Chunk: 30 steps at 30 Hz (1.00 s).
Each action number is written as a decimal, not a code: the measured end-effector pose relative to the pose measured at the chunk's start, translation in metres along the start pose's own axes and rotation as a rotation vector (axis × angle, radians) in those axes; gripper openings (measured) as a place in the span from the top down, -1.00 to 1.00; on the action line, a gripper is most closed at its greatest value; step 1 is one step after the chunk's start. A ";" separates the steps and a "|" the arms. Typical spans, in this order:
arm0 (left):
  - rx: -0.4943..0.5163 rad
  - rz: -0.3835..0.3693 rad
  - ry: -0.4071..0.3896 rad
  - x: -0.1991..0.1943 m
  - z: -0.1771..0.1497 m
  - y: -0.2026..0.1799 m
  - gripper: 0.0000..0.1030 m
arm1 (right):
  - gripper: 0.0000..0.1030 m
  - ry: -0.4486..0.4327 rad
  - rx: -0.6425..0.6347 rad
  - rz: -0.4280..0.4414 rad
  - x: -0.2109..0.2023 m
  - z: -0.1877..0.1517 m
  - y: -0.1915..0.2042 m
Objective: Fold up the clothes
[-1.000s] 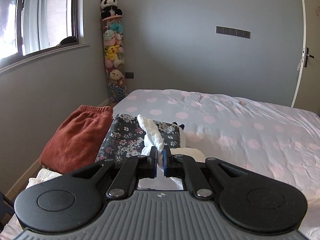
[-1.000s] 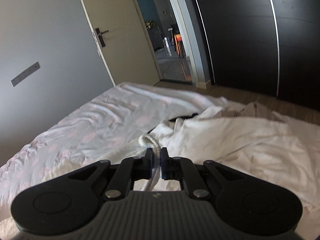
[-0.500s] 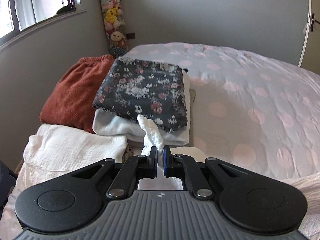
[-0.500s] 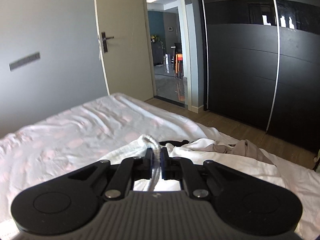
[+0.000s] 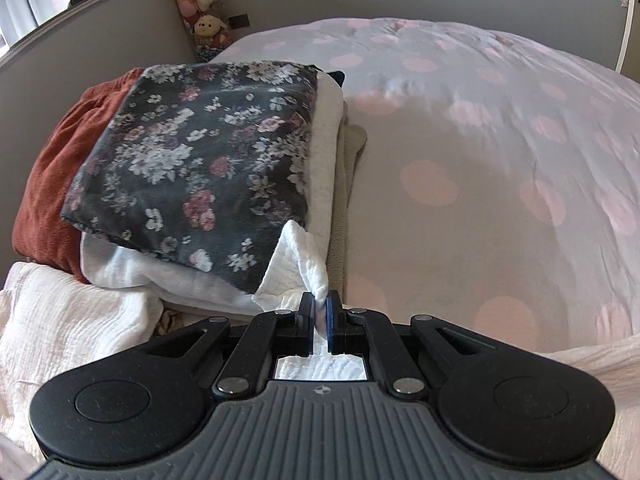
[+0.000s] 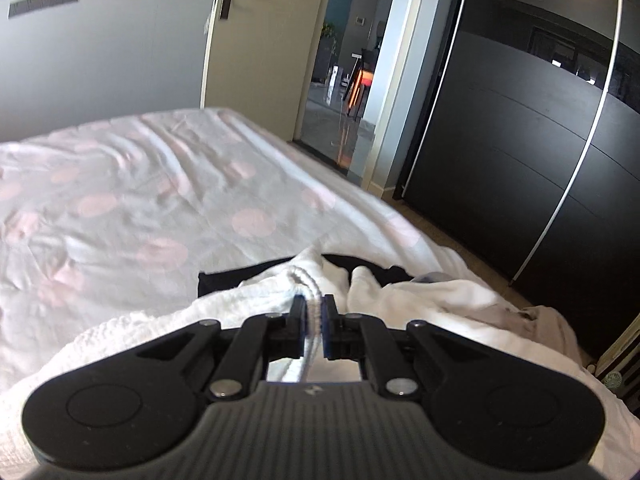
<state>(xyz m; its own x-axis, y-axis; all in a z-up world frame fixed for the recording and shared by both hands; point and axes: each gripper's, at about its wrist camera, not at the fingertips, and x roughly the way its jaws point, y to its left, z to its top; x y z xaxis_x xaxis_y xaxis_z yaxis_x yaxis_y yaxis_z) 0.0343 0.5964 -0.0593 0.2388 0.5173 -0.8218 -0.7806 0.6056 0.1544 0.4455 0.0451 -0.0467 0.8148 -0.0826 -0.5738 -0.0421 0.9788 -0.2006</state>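
My left gripper [image 5: 319, 303] is shut on a corner of a white textured cloth [image 5: 294, 270], held low just in front of a stack of folded clothes topped by a dark floral piece [image 5: 200, 160]. My right gripper [image 6: 313, 307] is shut on another edge of the same white cloth [image 6: 240, 312], which bunches under and ahead of the fingers. The cloth spreads over the polka-dot bed sheet [image 6: 140, 200].
A rust-red folded garment [image 5: 52, 184] lies left of the stack, and a white folded cloth [image 5: 60, 320] lies in front of it. A black garment [image 6: 224, 280] and a beige one [image 6: 548, 320] lie near the bed's right edge. A dark wardrobe [image 6: 540, 140] and open doorway stand beyond.
Both grippers have dropped and tilted down toward the bed, still holding the white cloth. The left one has come closer to the folded stack. The right one now sits lower over the bunched cloth.
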 end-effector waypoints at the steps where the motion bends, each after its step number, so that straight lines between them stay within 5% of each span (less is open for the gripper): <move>1: 0.003 -0.014 0.013 0.008 0.003 -0.003 0.91 | 0.83 0.013 -0.007 -0.005 0.008 -0.002 0.005; 12: 0.052 -0.083 -0.044 0.004 0.020 0.018 0.69 | 0.83 0.073 -0.033 -0.033 0.038 -0.028 0.017; 16: 0.141 -0.091 -0.078 -0.005 0.016 0.020 0.45 | 0.83 0.078 -0.030 -0.036 0.037 -0.029 0.016; 19: 0.244 -0.044 -0.080 0.009 0.014 0.002 0.18 | 0.83 0.082 -0.028 -0.039 0.036 -0.029 0.015; 30: 0.620 0.133 -0.083 0.060 0.005 -0.062 0.17 | 0.82 0.080 -0.067 -0.038 0.036 -0.031 0.021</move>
<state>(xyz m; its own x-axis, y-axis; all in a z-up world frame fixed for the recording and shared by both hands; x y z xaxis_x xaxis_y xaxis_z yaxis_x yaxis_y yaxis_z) 0.1002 0.5927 -0.1153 0.2261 0.6418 -0.7328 -0.3337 0.7578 0.5607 0.4564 0.0572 -0.0960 0.7678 -0.1367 -0.6259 -0.0529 0.9601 -0.2746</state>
